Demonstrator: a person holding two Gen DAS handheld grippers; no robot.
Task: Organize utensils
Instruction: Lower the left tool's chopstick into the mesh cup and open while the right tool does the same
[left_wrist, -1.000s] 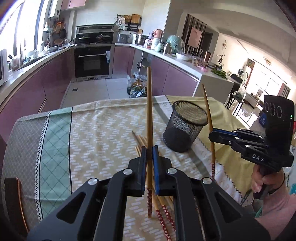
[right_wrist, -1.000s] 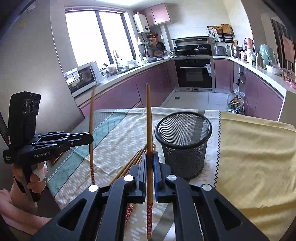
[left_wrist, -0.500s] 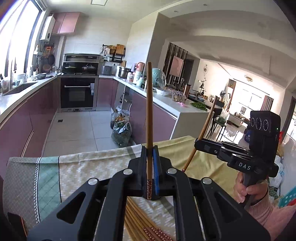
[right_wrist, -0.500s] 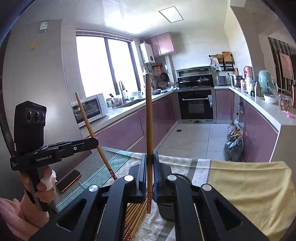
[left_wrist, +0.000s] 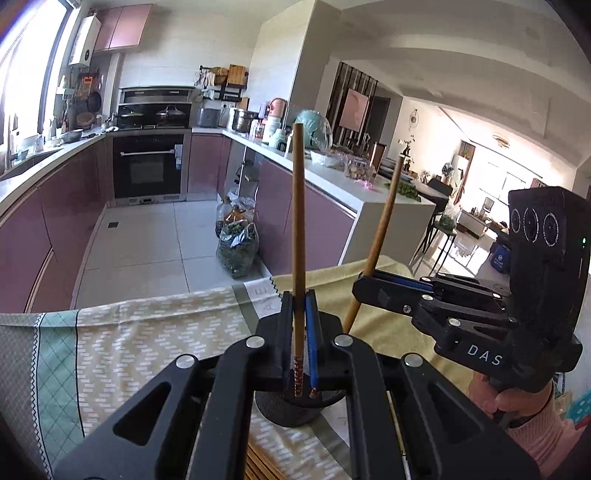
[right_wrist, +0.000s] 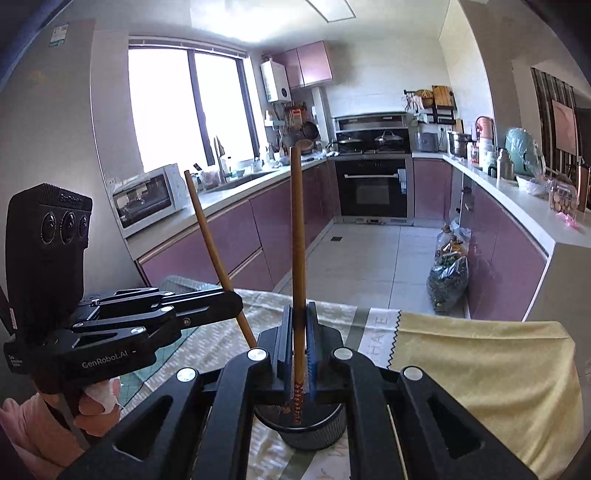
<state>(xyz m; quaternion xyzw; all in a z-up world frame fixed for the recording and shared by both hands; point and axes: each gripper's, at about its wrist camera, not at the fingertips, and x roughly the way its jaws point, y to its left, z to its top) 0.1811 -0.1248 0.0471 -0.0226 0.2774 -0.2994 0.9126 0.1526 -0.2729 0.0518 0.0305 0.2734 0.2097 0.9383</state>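
A table (left_wrist: 155, 332) draped in a patterned beige and green cloth, with a yellow cloth (right_wrist: 480, 354) over its far end, stands in a purple-fronted kitchen. On it sits a black wire-mesh cylindrical cup (left_wrist: 295, 408), directly beneath both tools. The black left gripper (left_wrist: 299, 321) is closed on a brown wooden chopstick with a red-patterned end (left_wrist: 297, 236), held upright, its lower tip over the cup's mouth. The black right gripper (right_wrist: 298, 325) clamps a second brown wooden chopstick (right_wrist: 297, 258) the same way, tip at the cup's rim. More chopsticks (left_wrist: 258, 465) lie on the cloth nearby.
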